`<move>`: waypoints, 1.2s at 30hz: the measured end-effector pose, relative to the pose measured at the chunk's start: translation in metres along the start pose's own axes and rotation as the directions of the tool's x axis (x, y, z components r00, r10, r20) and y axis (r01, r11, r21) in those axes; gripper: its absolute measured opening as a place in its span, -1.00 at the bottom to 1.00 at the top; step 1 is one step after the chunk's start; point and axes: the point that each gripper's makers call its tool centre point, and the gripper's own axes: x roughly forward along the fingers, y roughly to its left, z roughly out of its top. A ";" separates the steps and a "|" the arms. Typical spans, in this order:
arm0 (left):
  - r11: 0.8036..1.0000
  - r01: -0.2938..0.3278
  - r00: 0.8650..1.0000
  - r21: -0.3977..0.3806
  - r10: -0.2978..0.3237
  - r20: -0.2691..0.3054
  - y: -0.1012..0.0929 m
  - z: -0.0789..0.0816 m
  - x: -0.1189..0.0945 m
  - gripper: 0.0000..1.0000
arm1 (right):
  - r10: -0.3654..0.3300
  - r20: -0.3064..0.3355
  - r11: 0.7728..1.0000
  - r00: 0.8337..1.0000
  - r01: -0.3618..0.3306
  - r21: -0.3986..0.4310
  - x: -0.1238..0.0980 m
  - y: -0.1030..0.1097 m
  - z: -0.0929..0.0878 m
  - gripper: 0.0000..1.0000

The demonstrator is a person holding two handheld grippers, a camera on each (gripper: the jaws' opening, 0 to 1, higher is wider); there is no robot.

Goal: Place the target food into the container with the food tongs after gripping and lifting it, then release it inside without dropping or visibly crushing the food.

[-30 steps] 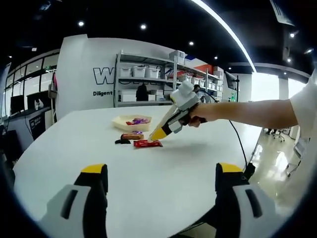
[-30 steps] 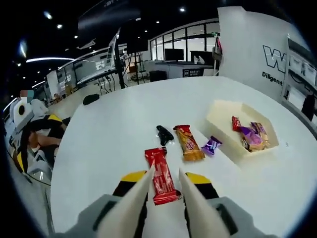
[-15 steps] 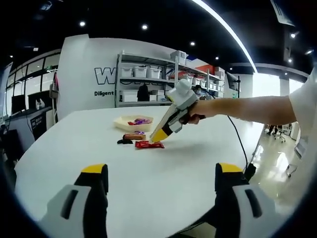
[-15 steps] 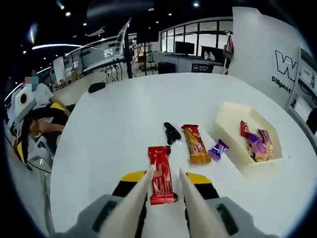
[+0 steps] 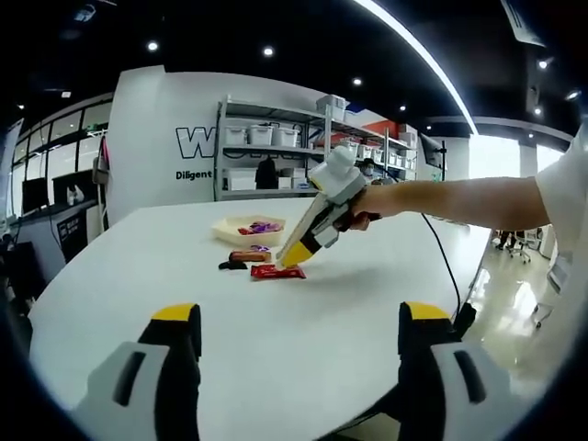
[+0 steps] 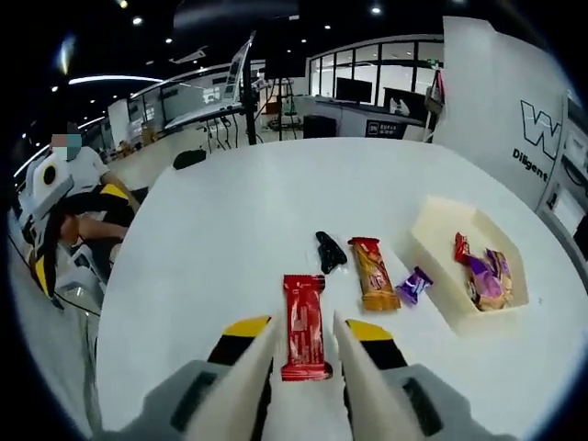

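The right tool (image 6: 303, 354) hangs low over the white desk (image 6: 211, 239) with its two pale tongs apart, one on each side of the near end of a red snack bar (image 6: 305, 326). The bar lies flat on the desk, and whether the tongs touch its wrapper I cannot tell. Just beyond the bar, ahead and a little right of the tool, lies an orange-brown snack bar (image 6: 373, 274), with a small black object (image 6: 327, 252) to its left and a purple wrapped candy (image 6: 414, 286) to its right. Farther right sits the shallow cream container (image 6: 439, 276), holding several red and purple wrapped sweets (image 6: 484, 274).

In the left gripper view, the left tool (image 5: 299, 354) is held well back from all this, its yellow-tipped jaws wide apart with only bare desk between them. Far ahead of it the right tool (image 5: 308, 241) angles down from a person's outstretched arm (image 5: 459, 204), its tip at the red snack bar (image 5: 277, 272), with the container (image 5: 241, 230) beyond.
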 end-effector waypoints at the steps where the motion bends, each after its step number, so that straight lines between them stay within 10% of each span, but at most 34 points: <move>1: 1.000 -0.001 1.000 0.000 0.001 0.001 0.000 0.000 0.000 0.75 | -0.004 -0.008 1.000 1.000 0.003 -0.012 0.002 0.000 -0.002 -0.54; 36: 1.000 -0.005 1.000 -0.024 0.005 0.002 0.003 -0.003 0.005 0.73 | -0.020 0.064 0.995 0.998 0.013 0.097 -0.015 -0.015 -0.005 -0.68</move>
